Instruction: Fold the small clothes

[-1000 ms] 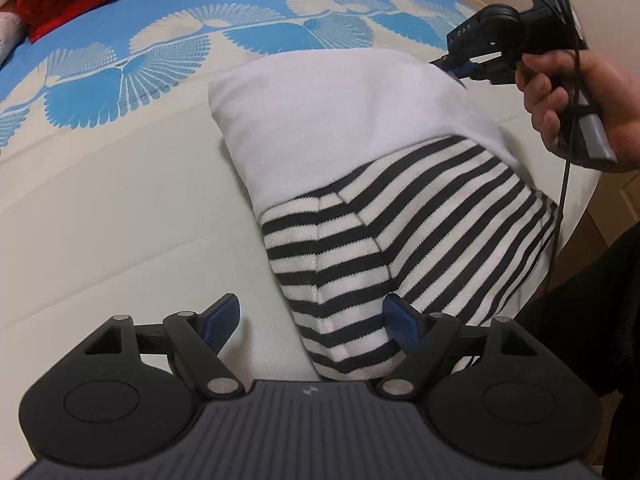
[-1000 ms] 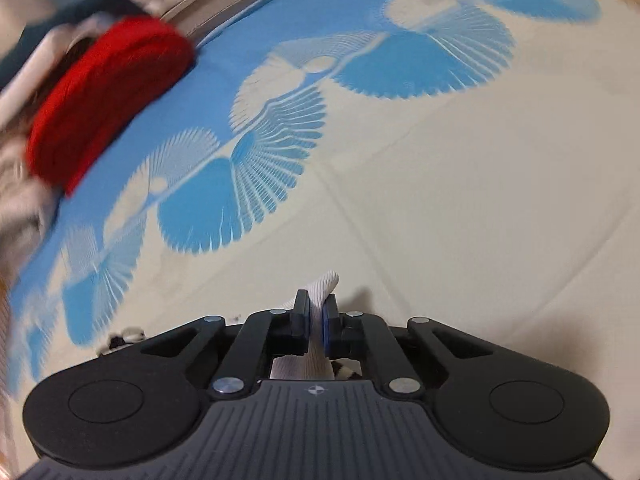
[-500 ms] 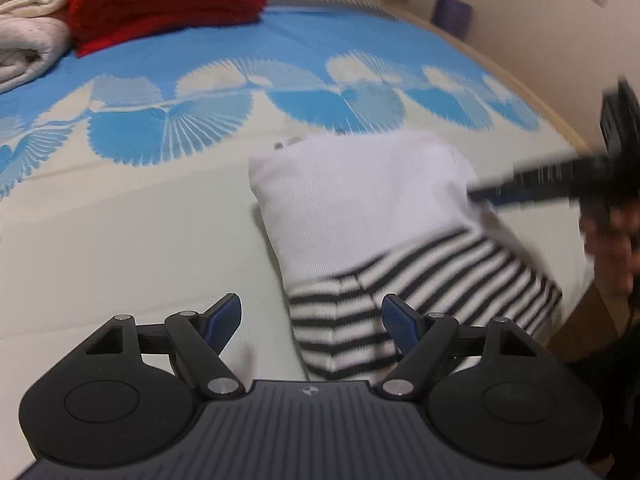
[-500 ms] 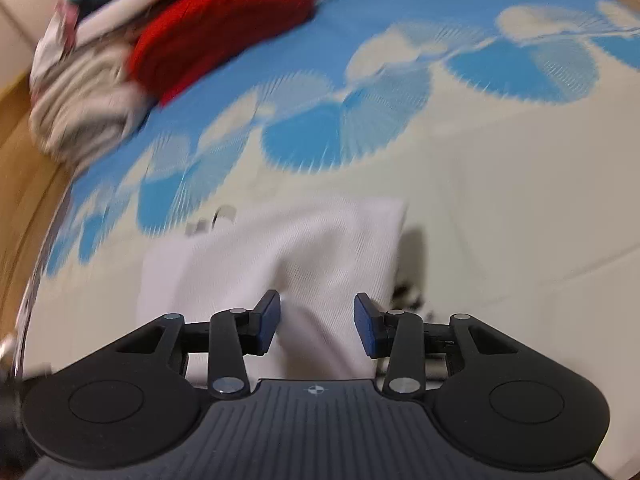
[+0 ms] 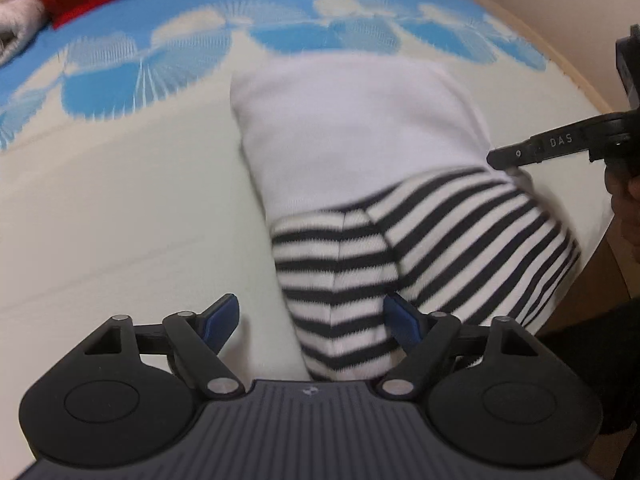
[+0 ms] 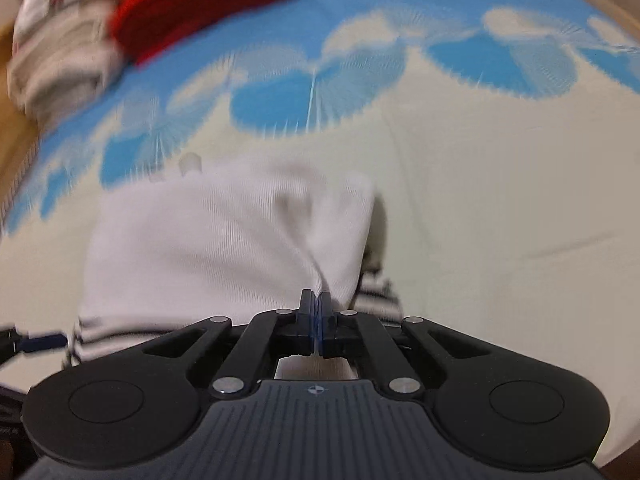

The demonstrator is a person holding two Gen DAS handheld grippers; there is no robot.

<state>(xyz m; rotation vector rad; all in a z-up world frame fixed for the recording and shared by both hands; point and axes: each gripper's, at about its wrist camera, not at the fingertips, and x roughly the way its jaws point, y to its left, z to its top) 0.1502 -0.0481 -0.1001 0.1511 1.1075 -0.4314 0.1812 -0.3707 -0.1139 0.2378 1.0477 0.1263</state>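
Mid-fold on the bed (image 5: 100, 208): the right tongs (image 6: 316, 312) pinch the white edge of the striped garment (image 5: 360, 168), the left tongs (image 5: 310, 320) gape wide at its striped end, apparently next to grip.

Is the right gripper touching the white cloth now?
Touching. In the right wrist view, the right gripper is shut on a pinched ridge of the white cloth, with fabric rising between the fingers.
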